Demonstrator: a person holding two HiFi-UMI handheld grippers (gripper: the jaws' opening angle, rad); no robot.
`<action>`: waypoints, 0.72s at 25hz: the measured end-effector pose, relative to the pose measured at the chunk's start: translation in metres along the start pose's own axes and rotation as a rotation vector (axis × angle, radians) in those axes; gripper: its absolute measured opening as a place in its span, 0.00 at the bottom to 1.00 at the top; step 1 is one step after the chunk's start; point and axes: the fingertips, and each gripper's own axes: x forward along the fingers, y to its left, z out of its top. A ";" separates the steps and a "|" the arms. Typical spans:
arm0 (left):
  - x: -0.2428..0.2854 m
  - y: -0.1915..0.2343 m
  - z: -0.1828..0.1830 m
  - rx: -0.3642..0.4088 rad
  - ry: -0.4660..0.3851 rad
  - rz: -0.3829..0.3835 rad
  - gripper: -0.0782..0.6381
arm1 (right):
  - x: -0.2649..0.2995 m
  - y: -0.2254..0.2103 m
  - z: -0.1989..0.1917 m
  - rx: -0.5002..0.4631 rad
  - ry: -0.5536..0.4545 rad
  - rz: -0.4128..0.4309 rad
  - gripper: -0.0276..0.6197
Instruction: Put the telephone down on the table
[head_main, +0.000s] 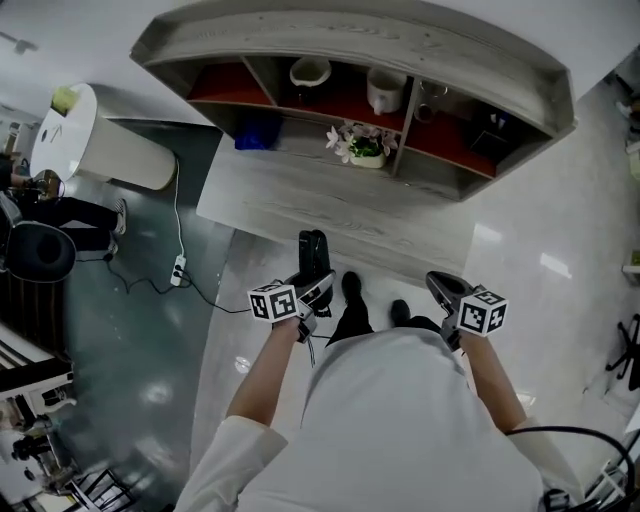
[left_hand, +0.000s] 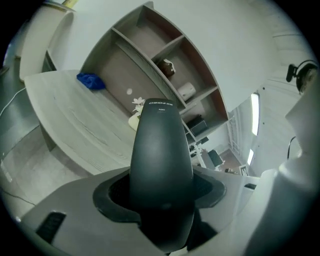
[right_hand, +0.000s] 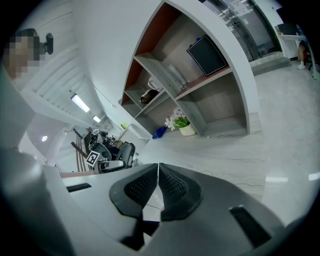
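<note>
While near the table (head_main: 290, 200), left tool (head_main: 316, 288) gripping telephone (head_main: 314, 252), right tool (head_main: 437, 283) closed; flowerpot (head_main: 366, 157) ahead.

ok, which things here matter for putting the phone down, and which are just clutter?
Job: telephone, clamped in the left gripper; table, where it goes.
Clutter: potted flowers, blue cloth, white mug on the shelf; right gripper, shut and empty.

A curved shelf unit (head_main: 350, 60) with red back panels (one compartment holds a white mug (head_main: 385, 92)) stands at 12 o'clock, at the back of a pale wood-grain worktop (head_main: 300, 200). Glossy white floor (head_main: 550, 250) spreads toward 3 o'clock. Dark floor (head_main: 120, 350) lies at 9 o'clock, with a power strip (head_main: 178, 270) on it.
</note>
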 end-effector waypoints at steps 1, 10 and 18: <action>0.004 0.004 0.004 0.036 0.035 0.001 0.52 | 0.000 0.000 0.000 0.008 -0.004 -0.014 0.07; 0.039 0.026 0.026 0.255 0.286 -0.045 0.52 | 0.017 0.009 0.003 0.060 -0.061 -0.101 0.07; 0.072 0.032 0.035 0.380 0.446 -0.111 0.52 | 0.028 0.017 -0.006 0.111 -0.119 -0.174 0.07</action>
